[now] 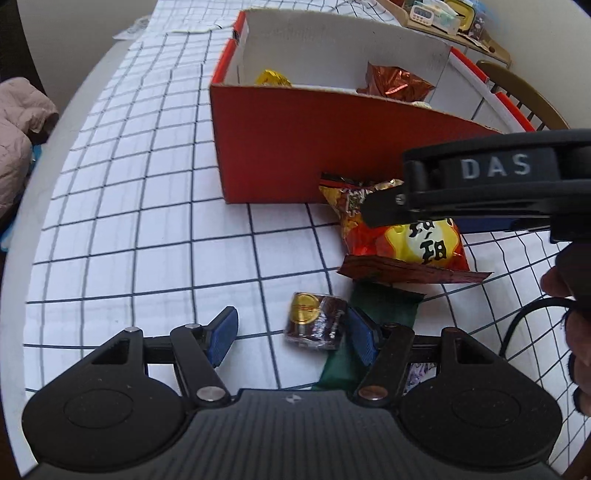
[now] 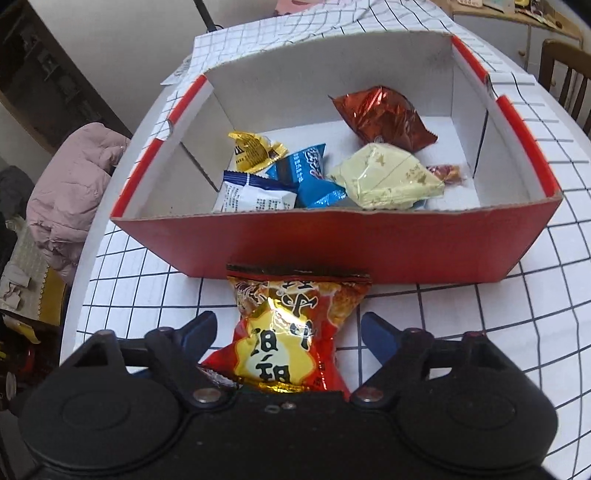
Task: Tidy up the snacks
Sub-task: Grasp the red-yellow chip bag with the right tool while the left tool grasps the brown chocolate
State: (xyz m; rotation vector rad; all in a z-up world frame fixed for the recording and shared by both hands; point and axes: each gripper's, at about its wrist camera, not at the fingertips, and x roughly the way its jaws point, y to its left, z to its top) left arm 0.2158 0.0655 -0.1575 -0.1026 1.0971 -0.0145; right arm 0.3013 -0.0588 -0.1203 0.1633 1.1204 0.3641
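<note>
Low in both frames our left gripper [image 1: 291, 338] stands half-open beside a small dark candy [image 1: 314, 320], our right gripper [image 2: 286, 338] wide around the orange bag [image 2: 291, 332], unpinched, while several snacks already fill the red box [image 2: 388, 247] beyond.

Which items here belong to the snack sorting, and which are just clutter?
Job:
red box
red and yellow snack bag, between the right gripper fingers
dark candy, by the left gripper
green packet
snacks already in the box

Clutter:
pink jacket
wooden chair
timer
</note>
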